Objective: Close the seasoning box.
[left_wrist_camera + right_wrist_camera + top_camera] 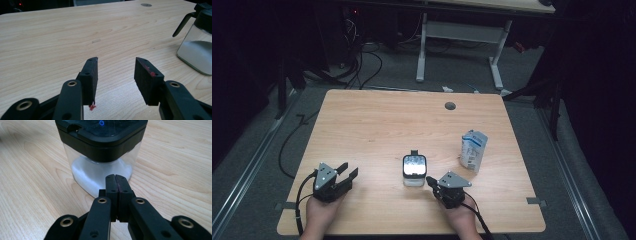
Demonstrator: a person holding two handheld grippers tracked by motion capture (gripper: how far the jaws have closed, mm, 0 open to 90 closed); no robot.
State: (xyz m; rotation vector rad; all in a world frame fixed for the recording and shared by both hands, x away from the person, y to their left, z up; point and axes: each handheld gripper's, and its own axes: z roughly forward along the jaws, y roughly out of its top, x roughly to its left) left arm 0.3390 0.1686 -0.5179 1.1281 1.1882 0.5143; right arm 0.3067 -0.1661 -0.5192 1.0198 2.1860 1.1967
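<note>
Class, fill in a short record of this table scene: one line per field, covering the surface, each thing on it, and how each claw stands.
surface: wooden table
middle thing: clear jar with black lid, white powder inside
jar handle: black, on the far side
right thing: blue and white carton, upright, apart from the jar
left claw: jaws apart, nothing between them, resting near the table's front left
right claw: jaws shut together, empty, tips close to the jar's near wall
contact with jar: cannot tell
</note>
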